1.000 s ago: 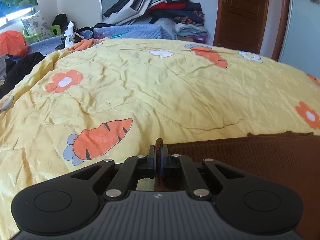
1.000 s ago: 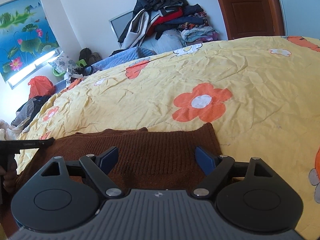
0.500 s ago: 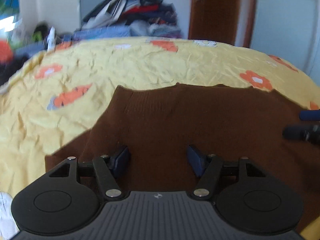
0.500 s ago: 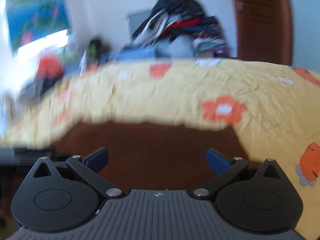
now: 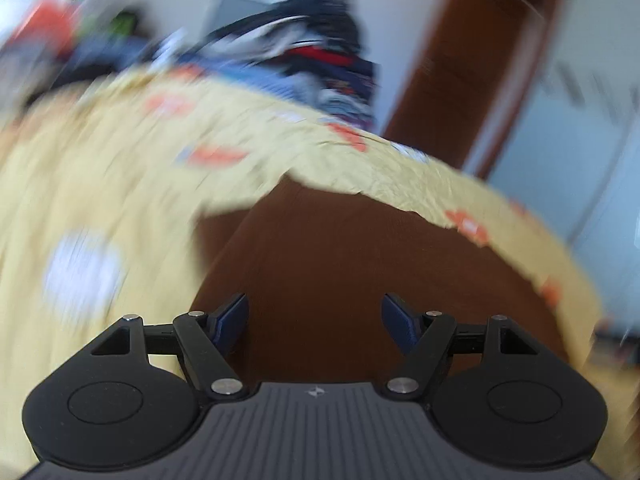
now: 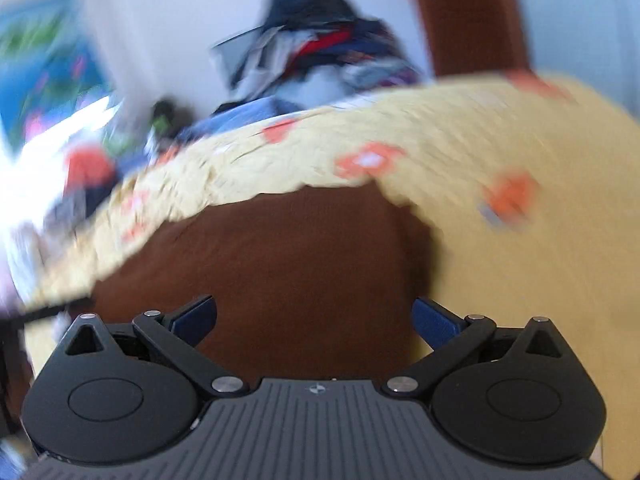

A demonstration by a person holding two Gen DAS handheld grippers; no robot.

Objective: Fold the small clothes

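A brown knit garment (image 5: 340, 256) lies flat on the yellow bedspread (image 5: 100, 184), folded over itself with a straight far edge. Both views are blurred by motion. My left gripper (image 5: 316, 314) hovers over the near part of the garment; its jaws are opening and nothing is between the blue pads (image 5: 234, 314). In the right wrist view the same brown garment (image 6: 280, 256) fills the middle. My right gripper (image 6: 314, 314) stands wide open above it, pads (image 6: 434, 320) apart and holding nothing.
A tall heap of mixed clothes (image 6: 316, 48) is stacked against the far wall beyond the bed. A brown wooden door (image 5: 472, 72) stands at the right. More clothes and an orange bag (image 6: 84, 164) lie off the bed's left side.
My left gripper let go of the brown garment's edge and opened. Both grippers pulled back toward the near side, so the garment now shows more fully in each view. The right jaws spread wider.
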